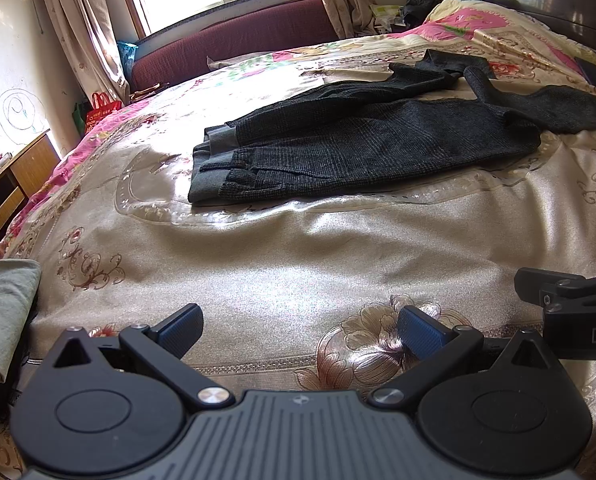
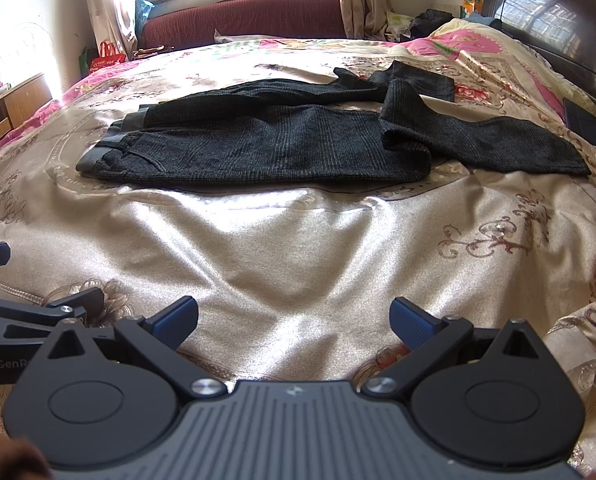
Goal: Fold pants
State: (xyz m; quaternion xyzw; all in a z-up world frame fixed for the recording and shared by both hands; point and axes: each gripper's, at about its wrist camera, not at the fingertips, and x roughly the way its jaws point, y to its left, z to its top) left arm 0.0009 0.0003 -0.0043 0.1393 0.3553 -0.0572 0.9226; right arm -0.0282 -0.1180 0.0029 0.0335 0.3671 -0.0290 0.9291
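Observation:
Dark grey checked pants lie across the middle of the bed, waistband to the left and both legs bent and rumpled at the right. My left gripper hovers over the near bedspread, open and holding nothing, well short of the pants. Beside it my right gripper is also open and empty, the same distance from the pants. Each view catches the other gripper at its edge: the right gripper in the left wrist view and the left gripper in the right wrist view.
The bed is covered by a shiny floral bedspread. A dark headboard stands at the right, a maroon sofa under the window at the back, a wooden cabinet at the left. A folded green cloth lies at the near left.

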